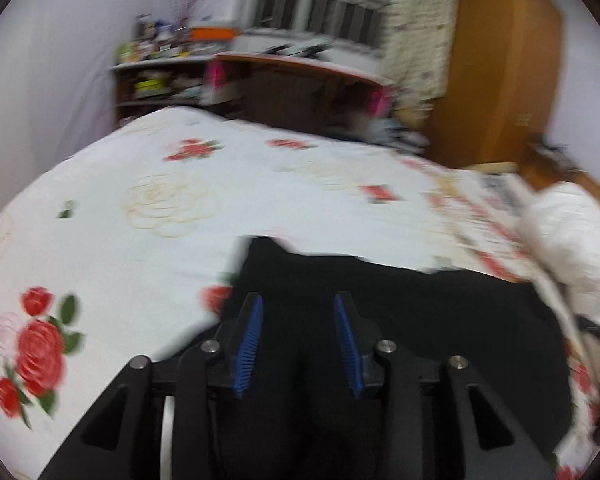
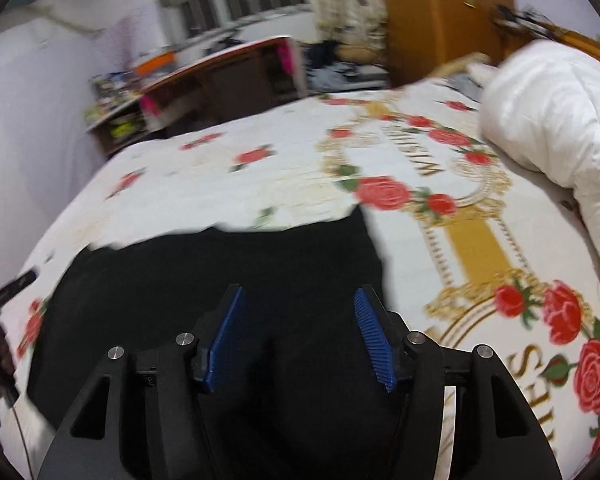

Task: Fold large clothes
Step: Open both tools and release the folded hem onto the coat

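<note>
Black clothing (image 1: 400, 300) lay spread flat on the bed (image 1: 260, 200), on a white cover printed with red roses, near the edge of the bed closest to both cameras. In the left wrist view the left tool (image 1: 298, 320) hung over the left part of the dark cloth, its two blue pads (image 1: 250, 344) apart and nothing gripped between them; the fabric showed through the gap beneath. One small corner of the cloth stood up at its far edge, just beyond the tool. In the right wrist view the right tool (image 2: 298, 316) hung over the right part of the same cloth (image 2: 220, 280), its blue pads (image 2: 374, 340) set wider apart, likewise released and empty. The right edge of the garment ended just beside a gold band printed on the cover. A white quilt (image 2: 552, 120) lay bundled at the right side of the bed, well apart from the cloth. Beyond the far end of the bed stood a brown table (image 1: 300, 80), a cluttered shelf (image 1: 156, 80) against the wall, and a wooden wardrobe (image 1: 500, 60) at the right. A window (image 1: 320, 12) showed above the table. Both views were blurred, so finer creases in the cloth could not be told.
</note>
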The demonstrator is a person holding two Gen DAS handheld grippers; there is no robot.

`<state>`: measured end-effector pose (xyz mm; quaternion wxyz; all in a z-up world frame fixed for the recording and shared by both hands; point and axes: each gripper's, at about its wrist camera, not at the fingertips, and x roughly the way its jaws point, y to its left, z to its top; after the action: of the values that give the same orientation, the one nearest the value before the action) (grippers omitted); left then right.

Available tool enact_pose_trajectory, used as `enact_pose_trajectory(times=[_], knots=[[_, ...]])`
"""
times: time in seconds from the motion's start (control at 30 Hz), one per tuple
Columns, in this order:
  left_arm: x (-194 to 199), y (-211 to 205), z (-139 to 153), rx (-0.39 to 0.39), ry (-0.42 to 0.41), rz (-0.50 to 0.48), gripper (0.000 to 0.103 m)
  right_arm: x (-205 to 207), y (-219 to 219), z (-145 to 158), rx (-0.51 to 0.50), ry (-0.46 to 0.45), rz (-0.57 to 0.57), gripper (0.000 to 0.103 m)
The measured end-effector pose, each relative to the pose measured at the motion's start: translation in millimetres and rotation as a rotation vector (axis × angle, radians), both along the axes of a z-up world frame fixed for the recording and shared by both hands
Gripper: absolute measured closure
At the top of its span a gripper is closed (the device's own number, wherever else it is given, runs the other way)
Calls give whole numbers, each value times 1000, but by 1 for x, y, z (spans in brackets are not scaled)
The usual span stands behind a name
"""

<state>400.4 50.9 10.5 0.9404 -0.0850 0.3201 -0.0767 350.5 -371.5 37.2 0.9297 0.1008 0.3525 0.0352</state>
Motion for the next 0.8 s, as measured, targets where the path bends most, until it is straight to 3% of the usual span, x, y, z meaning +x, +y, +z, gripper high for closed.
enact_pose_trajectory(times=[0.13, 0.2, 0.27, 0.53, 0.67, 0.8], knots=[[-34, -56, -11, -25, -9, -185, 60, -27, 43, -23, -20, 37, 114, 45], [-28, -78, -29, 6, 33, -213, 60, -19, 53, -43, -66, 75, 117, 45], [-15, -88, -49, 38, 85, -197, 60, -7, 53, -53, -113, 74, 105, 45], [21, -102, -82, 95, 93, -144, 58, 47, 32, -83, -112, 103, 31, 44], [15, -98, -66, 107, 115, -147, 58, 41, 33, -66, -146, 113, 27, 44], [16, -74, -42, 156, 29, -114, 58, 30, 14, -39, -120, 29, -19, 44]])
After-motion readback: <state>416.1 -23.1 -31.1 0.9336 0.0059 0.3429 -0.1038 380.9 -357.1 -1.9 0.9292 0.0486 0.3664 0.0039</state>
